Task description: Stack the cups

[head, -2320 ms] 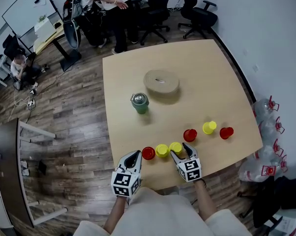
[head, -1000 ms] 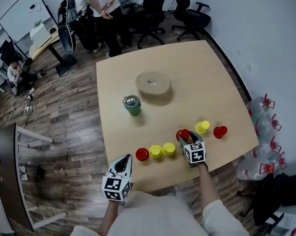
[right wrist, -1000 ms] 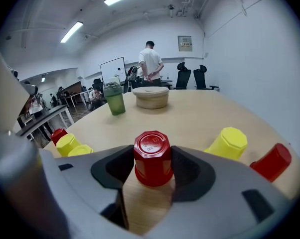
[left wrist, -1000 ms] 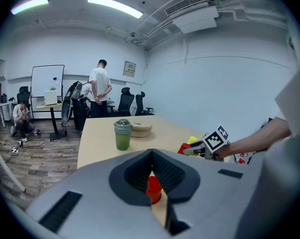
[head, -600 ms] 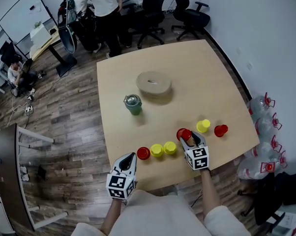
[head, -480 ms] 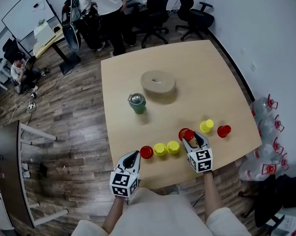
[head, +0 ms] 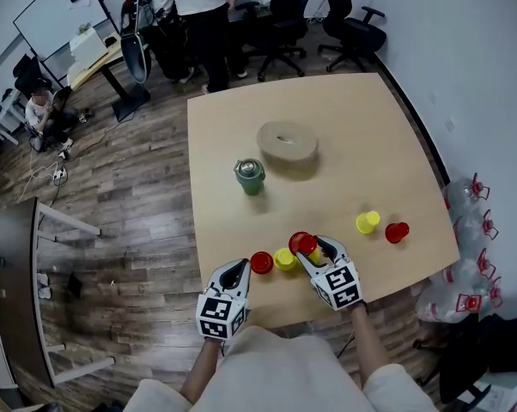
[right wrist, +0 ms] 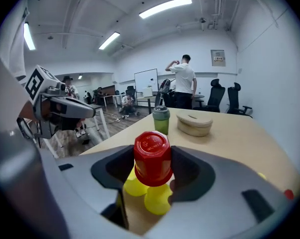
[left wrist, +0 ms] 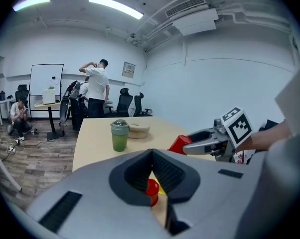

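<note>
Right gripper (head: 317, 251) pinching an upturned red cup (right wrist: 152, 156) just above two yellow cups (right wrist: 157, 200) at the table (head: 344, 127) near edge, left gripper (left wrist: 151, 158) to their left, fingers pressed together, empty

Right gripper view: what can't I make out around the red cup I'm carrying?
Yellow cups below the held red cup: right gripper view, tops hidden by it; head view, one partly under the right tongs.
Row of cups: left gripper view, only slivers past the left tongs.
Far red cup: a speck.
</note>
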The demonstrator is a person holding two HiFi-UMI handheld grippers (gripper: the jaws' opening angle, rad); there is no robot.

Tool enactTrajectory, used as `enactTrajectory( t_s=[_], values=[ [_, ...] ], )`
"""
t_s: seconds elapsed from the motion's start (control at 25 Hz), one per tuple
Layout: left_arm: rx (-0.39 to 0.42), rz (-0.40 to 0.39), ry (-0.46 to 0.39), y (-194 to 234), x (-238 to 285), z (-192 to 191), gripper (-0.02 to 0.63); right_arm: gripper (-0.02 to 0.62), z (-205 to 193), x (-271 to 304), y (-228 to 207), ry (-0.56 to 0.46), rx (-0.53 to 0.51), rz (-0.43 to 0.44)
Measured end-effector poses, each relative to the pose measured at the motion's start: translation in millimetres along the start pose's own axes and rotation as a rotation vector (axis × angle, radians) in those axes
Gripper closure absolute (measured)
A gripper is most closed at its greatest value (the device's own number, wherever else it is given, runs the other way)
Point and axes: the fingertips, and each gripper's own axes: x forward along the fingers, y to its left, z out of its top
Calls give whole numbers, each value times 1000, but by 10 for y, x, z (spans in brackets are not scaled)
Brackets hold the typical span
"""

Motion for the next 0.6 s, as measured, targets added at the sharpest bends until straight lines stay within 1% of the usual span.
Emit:
enactTrajectory(
  t_s=[0.2,0.36,0.6],
  values=[
    [-13,15,-8,34,-16,3,595,364,90,154,442,27,-81,112],
    [-24,25,-11,67,-33,-13,595,364,-32,266,721,77,-111,189],
    [-38,40,-13,112,-71,-26,595,364,-65,365,839,110,-119,219]
  ],
)
